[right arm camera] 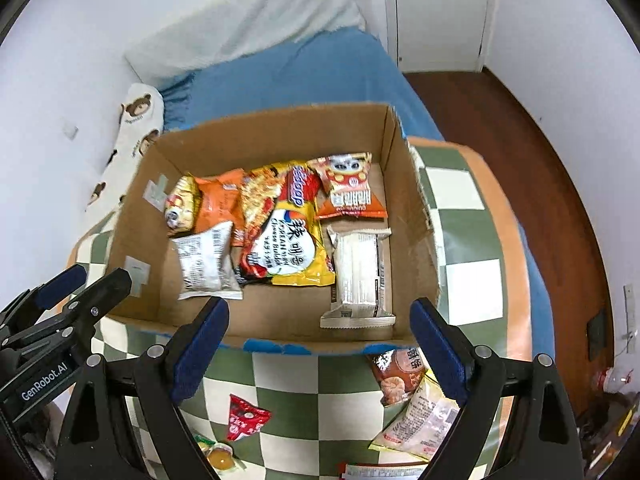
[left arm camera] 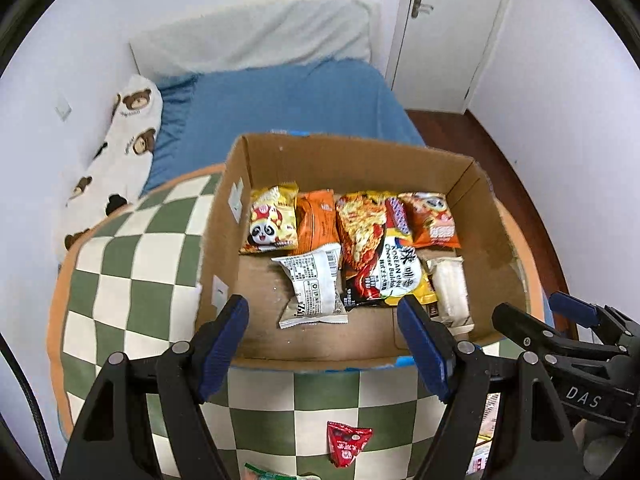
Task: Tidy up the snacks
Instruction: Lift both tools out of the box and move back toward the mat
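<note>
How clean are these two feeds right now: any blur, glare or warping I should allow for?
Left wrist view: sharp, print on the packets in the cardboard box is readable; fisheye bends the door frame. Right wrist view: slightly softer, box edges look a bit smeared, same fisheye warping. Both have even lighting, no strong glare.

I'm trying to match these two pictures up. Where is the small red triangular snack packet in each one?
Left wrist view: the red packet lies bottom centre on the checkered cushion, between the open fingers.
Right wrist view: the red packet lies lower left of centre.
Shared landmark: the cardboard box just beyond it.
</note>
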A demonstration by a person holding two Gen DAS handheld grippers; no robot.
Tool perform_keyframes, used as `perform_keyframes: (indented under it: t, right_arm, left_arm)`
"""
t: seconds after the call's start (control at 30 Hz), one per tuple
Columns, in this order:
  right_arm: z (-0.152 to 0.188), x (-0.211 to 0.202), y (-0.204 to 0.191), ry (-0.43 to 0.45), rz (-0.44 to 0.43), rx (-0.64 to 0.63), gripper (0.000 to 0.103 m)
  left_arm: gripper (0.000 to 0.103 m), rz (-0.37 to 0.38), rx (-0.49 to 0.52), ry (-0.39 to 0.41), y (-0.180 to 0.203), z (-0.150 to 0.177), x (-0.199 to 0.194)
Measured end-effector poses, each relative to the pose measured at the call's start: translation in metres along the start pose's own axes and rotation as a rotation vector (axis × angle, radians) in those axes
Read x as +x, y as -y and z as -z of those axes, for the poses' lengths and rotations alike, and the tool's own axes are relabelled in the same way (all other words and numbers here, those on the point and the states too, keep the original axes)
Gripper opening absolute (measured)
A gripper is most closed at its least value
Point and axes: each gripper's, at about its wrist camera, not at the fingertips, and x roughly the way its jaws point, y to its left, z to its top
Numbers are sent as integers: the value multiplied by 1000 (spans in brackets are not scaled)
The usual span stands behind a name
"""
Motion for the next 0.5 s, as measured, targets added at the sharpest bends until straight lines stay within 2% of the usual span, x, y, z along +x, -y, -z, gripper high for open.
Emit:
perform_keyframes:
  t: [0.33,0.5]
  right_arm:
    - [34,-66,-17,117,-15,-5,94]
    - [60,-86,-15,144,-55,46,94]
  left_arm:
    - [76,3,7,101,2,21,-65]
    - [76,19,0,109,-2,41,-83]
